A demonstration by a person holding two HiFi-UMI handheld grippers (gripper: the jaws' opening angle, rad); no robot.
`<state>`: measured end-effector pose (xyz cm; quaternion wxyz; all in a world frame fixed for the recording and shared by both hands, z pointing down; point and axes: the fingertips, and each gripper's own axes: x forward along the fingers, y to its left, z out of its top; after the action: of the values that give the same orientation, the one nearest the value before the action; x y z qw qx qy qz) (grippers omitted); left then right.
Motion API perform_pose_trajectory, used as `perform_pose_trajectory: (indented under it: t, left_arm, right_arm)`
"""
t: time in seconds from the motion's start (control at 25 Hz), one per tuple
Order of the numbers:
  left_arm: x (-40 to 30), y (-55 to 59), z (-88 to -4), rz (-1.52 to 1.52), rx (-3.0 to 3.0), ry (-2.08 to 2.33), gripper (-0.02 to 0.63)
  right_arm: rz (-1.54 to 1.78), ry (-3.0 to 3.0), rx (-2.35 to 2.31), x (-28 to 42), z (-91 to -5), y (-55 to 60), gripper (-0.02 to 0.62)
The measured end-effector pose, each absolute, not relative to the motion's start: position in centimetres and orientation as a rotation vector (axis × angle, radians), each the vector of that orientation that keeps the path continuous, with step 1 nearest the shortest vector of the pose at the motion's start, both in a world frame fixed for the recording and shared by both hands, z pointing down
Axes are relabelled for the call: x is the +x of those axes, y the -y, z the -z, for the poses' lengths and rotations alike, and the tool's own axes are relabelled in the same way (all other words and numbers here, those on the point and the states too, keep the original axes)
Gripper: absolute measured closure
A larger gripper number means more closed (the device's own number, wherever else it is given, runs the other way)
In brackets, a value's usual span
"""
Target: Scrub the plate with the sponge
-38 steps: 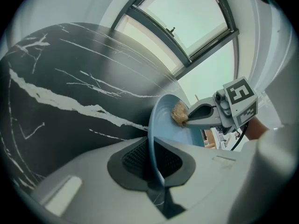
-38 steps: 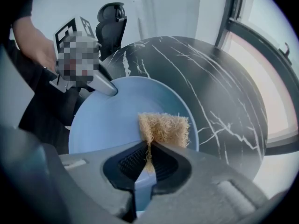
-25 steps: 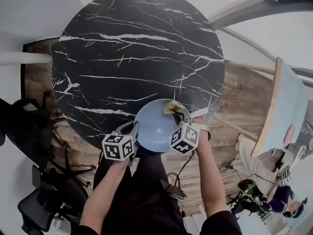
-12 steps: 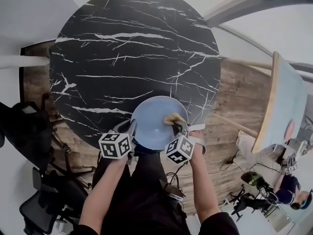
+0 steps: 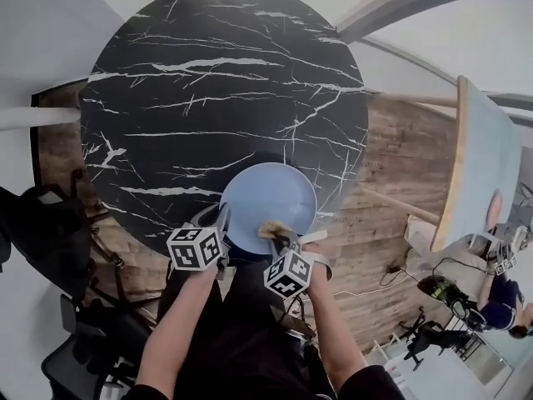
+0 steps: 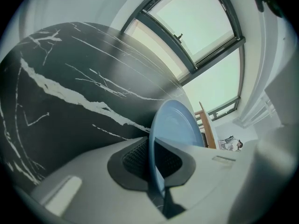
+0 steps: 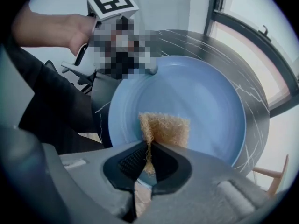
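Note:
A light blue plate (image 5: pixel 268 202) sits at the near edge of the round black marble table (image 5: pixel 216 98). My left gripper (image 5: pixel 221 223) is shut on the plate's left rim; in the left gripper view the plate (image 6: pixel 175 129) stands edge-on between the jaws. My right gripper (image 5: pixel 281 238) is shut on a tan sponge (image 5: pixel 273 229) that rests on the plate's near part. In the right gripper view the sponge (image 7: pixel 166 129) presses on the plate (image 7: pixel 205 101) just ahead of the jaws.
The table overhangs a wooden floor (image 5: pixel 400 165). A light wooden chair (image 5: pixel 475 165) stands to the right. Dark chairs and bags (image 5: pixel 50 232) crowd the left. Another person (image 5: pixel 500 307) sits at the far right.
The right gripper has dragged the sponge from the plate's far right rim toward me, down to its near part. The left gripper still holds the rim.

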<state>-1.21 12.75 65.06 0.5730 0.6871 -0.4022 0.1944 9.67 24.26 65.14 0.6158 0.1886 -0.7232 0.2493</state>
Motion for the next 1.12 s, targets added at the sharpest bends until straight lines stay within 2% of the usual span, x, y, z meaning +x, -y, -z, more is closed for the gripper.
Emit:
perform_pose_trajectory:
  t: [0.36,0.52,0.64,0.92,1.0,1.12]
  left_arm:
    - [-1.1,-13.0,-65.2,-0.465,1.618,0.932,0.586]
    - [-1.0,-13.4,-65.0,-0.491,1.632,0.914,0.583]
    - [-1.1,-13.4,-64.3,-0.497,1.66,0.872,0.476]
    - [-2.8,-12.6,-61.1,-0.466,1.706,0.869,0.448]
    - [-3.5,-12.0,-59.0,-0.412,1.726,0.891,0.451]
    - [-4.4,-10.7,-54.2,-0.346,1.817,0.963,0.54]
  right_arm:
    - [-0.772,1.838,0.417,6.4,-64.4,-24.1,0.574]
    - [-0.692,1.902,0.552,6.8,-62.2,-22.1,0.574]
    - [-0.634,1.989,0.707,7.2,-58.6,-19.6,0.572]
    - [-0.647,2.197,1.11,9.1,-49.6,-13.5,0.572]
    - [-0.617,2.238,1.188,9.5,-46.8,-12.2,0.572]
    - [-0.551,2.317,1.305,9.8,-42.6,-10.8,0.572]
